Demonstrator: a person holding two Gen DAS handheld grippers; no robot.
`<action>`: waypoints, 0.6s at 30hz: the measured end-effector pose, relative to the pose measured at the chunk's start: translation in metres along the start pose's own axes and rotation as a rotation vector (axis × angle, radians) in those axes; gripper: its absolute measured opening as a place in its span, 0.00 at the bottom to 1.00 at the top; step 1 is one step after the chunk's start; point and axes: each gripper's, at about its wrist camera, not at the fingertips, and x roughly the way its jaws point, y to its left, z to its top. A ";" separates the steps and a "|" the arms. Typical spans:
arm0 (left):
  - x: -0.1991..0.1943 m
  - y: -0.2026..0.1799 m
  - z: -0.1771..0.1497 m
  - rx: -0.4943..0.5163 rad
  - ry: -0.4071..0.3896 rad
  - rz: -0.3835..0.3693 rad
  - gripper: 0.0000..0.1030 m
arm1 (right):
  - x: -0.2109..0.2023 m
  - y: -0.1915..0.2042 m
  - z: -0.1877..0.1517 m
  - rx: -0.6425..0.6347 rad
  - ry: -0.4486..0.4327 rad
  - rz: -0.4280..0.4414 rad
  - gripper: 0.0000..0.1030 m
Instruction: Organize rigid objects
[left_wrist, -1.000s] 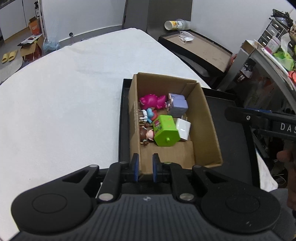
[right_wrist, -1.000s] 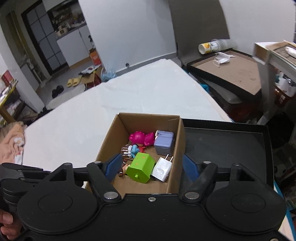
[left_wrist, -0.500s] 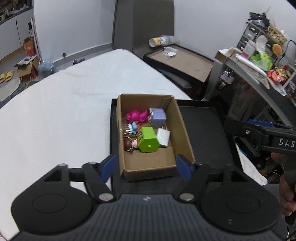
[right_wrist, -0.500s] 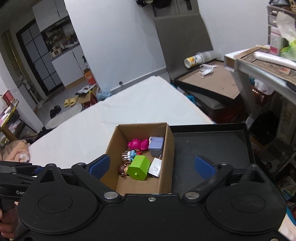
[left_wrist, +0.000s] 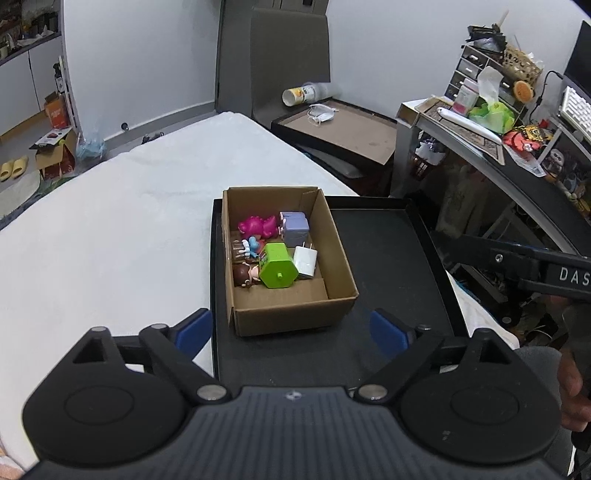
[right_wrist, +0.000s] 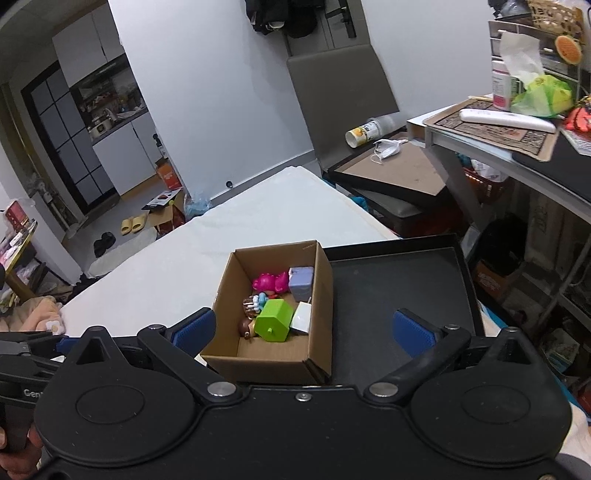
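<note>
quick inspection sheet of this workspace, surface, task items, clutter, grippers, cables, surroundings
Surface: white padded table; black tray on its right part.
Job's things: cardboard box stands on the tray's left side, holding a green block, white charger, lilac cube, pink toy, blue figure and brown-haired figure.
Clutter: nothing seen on the tray outside the box.
Grippers: left gripper open, empty, short of the box; right gripper open, empty.
Cables: one dark cable at the desk, far right.
Surroundings: crowded desk, face mask, tipped cup, slippers on the floor.
</note>
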 end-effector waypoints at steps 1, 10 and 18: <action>-0.004 -0.001 -0.003 0.004 -0.005 0.003 0.91 | -0.005 0.001 -0.001 -0.002 -0.006 -0.006 1.00; -0.044 0.002 -0.014 -0.024 -0.058 0.006 0.92 | -0.046 0.012 -0.009 -0.008 -0.055 -0.033 1.00; -0.077 -0.009 -0.026 0.005 -0.107 0.016 0.92 | -0.079 0.016 -0.022 0.033 -0.102 -0.030 1.00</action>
